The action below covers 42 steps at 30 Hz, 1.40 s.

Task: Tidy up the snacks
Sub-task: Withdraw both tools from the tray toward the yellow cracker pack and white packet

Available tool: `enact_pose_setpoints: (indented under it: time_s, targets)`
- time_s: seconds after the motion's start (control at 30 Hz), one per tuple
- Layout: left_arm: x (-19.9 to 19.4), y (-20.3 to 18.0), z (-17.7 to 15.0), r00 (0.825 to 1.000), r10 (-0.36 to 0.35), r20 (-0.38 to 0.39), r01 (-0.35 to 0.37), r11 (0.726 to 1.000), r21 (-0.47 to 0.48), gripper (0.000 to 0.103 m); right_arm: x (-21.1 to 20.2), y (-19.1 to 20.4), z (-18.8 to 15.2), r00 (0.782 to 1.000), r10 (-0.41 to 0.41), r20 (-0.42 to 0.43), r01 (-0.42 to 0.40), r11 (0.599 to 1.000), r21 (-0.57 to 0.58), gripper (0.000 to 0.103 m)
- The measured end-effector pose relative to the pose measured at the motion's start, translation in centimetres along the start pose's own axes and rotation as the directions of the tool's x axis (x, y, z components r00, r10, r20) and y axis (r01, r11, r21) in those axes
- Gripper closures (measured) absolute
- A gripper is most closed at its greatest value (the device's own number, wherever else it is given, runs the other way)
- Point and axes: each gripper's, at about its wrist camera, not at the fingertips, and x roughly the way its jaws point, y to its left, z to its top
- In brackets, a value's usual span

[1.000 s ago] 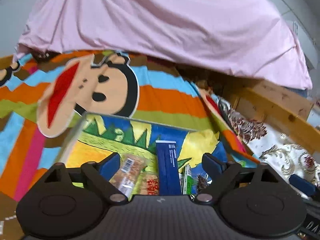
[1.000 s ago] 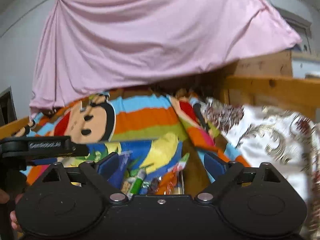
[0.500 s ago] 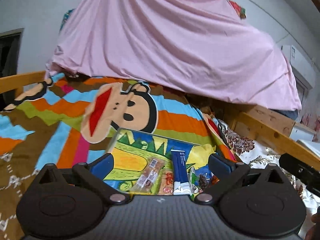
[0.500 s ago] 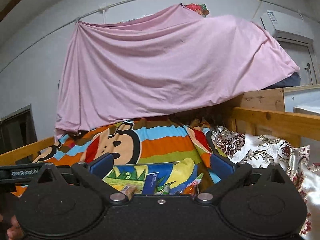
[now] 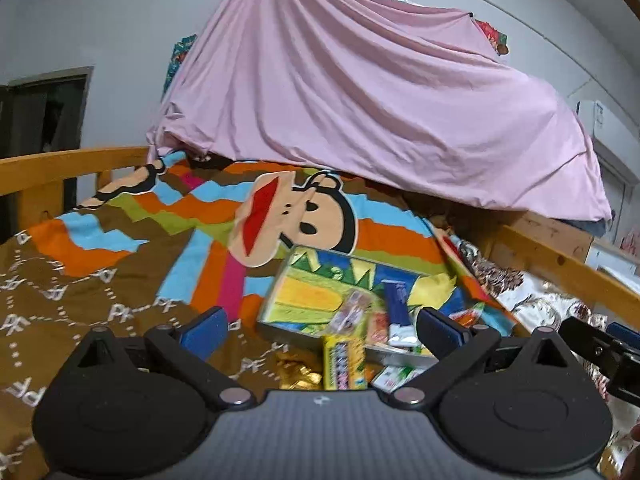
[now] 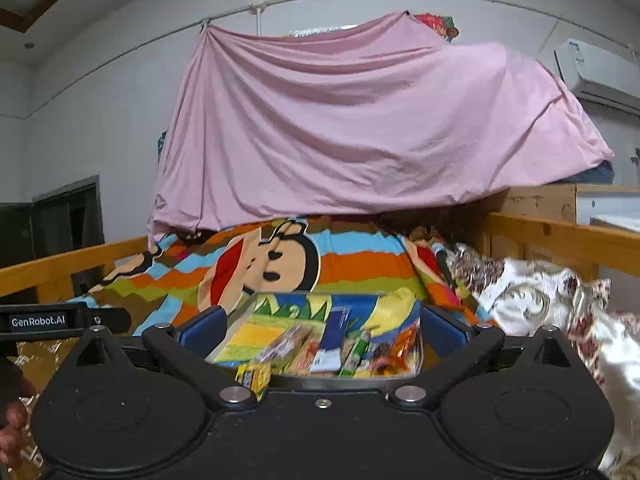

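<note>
Left gripper (image 5: 320, 328) spread wide, holding nothing | right gripper (image 6: 322, 330) spread wide, holding nothing

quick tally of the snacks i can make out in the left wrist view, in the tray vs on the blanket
In the colourful cartoon tray: 3 clear ones: clear-wrapped bar, dark blue box, orange packet
On the brown blanket: 3: gold wrapper, yellow stick pack, white-green packet
Total: 6

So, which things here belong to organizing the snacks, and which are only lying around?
For the job:
- tray
- blue packet
- yellow packet
- gold wrapper

Lying about:
- cartoon blanket
- pink sheet
- floral cloth
</note>
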Motion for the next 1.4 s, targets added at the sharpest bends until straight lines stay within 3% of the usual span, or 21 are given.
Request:
enact_pose_setpoints:
  time_s: [0.33,0.5,0.7,0.87,1.1,1.4]
  targets:
    - [-3.9,3.2,-1.5,0.999,0.047,0.011,-0.047,0.999,-0.007,0.001,-1.9,2.4,-2.5,0.998,-0.001,-0.06,0.002,1.0,0.024,0.001]
    - [-4.7,3.7,-1.6,0.997,0.071,-0.03,-0.071,0.997,0.009,0.001,-2.3,2.9,-3.9,0.995,0.018,-0.1,-0.011,0.998,0.067,0.001]
    - [-5.4,4.8,-2.3,0.996,0.069,-0.05,-0.069,0.998,0.007,0.001,-2.5,3.5,-5.1,0.988,-0.017,-0.154,0.029,0.996,0.079,0.001]
    - [-4.7,5.8,-2.4,0.988,0.072,-0.137,-0.074,0.997,-0.013,0.001,-2.5,3.8,-4.7,0.974,-0.096,-0.203,0.115,0.99,0.085,0.001]
    - [-5.2,6.3,-2.0,0.992,0.039,-0.121,-0.039,0.999,0.002,0.0,-2.5,4.1,-4.3,0.965,-0.131,-0.226,0.155,0.984,0.092,0.001]
    - [-3.7,6.7,-2.8,0.986,0.061,-0.156,-0.057,0.998,0.029,0.0,-0.3,4.7,-4.2,0.963,-0.02,-0.27,0.039,0.997,0.065,0.001]
